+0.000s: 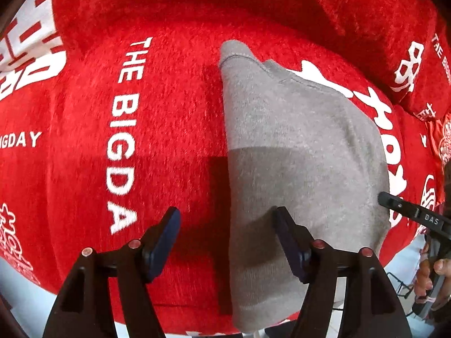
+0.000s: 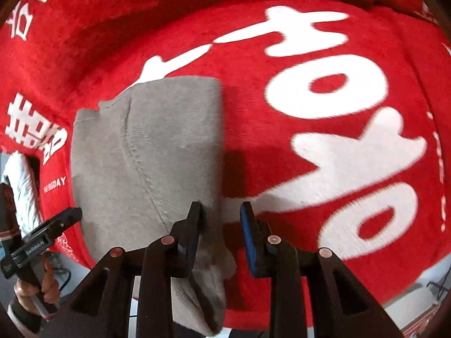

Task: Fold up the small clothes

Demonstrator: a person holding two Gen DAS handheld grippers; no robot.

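Covering the whole surface: red plush blanket (image 1: 174,107) w/ white lettering. Grey folded garment (image 1: 296,146) lies flat on it, near edge hanging over the front. Left gripper (image 1: 227,242): jaws apart, nothing clamped, right finger over the cloth. Right gripper (image 2: 221,233): jaws narrowly apart at garment's right edge; grip cannot be told.

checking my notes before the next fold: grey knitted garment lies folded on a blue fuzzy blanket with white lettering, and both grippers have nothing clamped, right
One thing is off: the fuzzy blanket with white lettering is red, not blue, as the left wrist view shows plainly. The rest holds: the grey knitted garment lies folded on it, and neither the left gripper nor the right gripper has anything clamped.
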